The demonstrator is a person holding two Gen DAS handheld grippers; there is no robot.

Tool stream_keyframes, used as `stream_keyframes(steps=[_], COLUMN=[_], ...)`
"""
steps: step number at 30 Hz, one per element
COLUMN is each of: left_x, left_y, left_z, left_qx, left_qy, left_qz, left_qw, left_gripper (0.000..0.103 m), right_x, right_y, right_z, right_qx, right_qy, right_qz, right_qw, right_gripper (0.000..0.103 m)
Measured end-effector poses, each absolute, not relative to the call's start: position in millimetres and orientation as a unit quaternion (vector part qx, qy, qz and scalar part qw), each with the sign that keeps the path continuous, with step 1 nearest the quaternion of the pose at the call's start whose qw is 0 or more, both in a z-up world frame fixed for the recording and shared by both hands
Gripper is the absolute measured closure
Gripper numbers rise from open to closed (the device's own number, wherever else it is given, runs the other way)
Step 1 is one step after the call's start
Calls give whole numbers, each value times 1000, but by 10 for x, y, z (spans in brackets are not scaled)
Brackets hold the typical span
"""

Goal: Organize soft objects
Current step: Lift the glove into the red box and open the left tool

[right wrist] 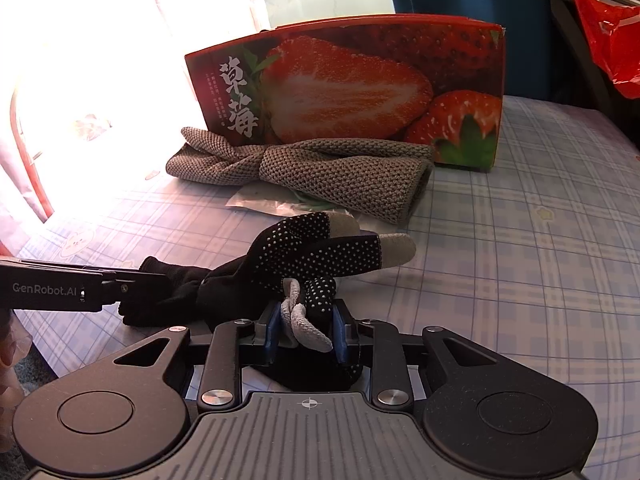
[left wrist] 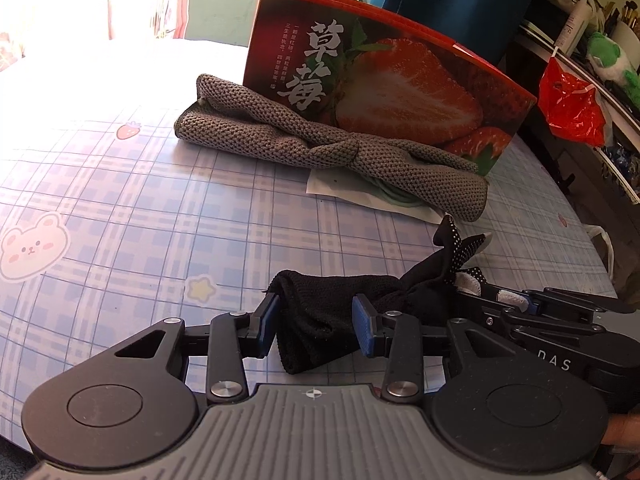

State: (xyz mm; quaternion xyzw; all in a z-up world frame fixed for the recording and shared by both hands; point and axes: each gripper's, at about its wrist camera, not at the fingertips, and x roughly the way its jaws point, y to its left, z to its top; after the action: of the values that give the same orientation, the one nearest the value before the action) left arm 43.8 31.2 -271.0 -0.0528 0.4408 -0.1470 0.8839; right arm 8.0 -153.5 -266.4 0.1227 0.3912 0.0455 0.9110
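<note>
A black glove with white dots and grey fingertips lies on the plaid tablecloth; it also shows in the right wrist view. My left gripper is open, its blue pads on either side of the glove's cuff. My right gripper is shut on the glove's finger end; it shows in the left wrist view. A grey knitted headband lies further back, in front of the strawberry box; both show in the right wrist view, headband and box.
A clear plastic packet lies under the headband. A red plastic bag hangs off shelves at the right. The table edge curves down at the right. Bright sunlight washes out the far left.
</note>
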Motion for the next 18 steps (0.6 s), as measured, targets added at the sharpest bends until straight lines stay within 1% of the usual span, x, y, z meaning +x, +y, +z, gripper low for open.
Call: stream_keyframes(steps=[4,18], left_x=[441,436], left_y=[310,300], left_z=[-2727,-2736], left_qx=[-51,-48], left_qy=[439,433], left_qz=[-150,-152], left_qw=[885,887], left_gripper=[64,64], right_x=[83,80], right_y=[-1531,-1523], right_z=[-2663,-2670], right_qx=[124,125], right_qy=[390,389], right_qz=[44,44], right_qw=[911,912], right_gripper=[78,78])
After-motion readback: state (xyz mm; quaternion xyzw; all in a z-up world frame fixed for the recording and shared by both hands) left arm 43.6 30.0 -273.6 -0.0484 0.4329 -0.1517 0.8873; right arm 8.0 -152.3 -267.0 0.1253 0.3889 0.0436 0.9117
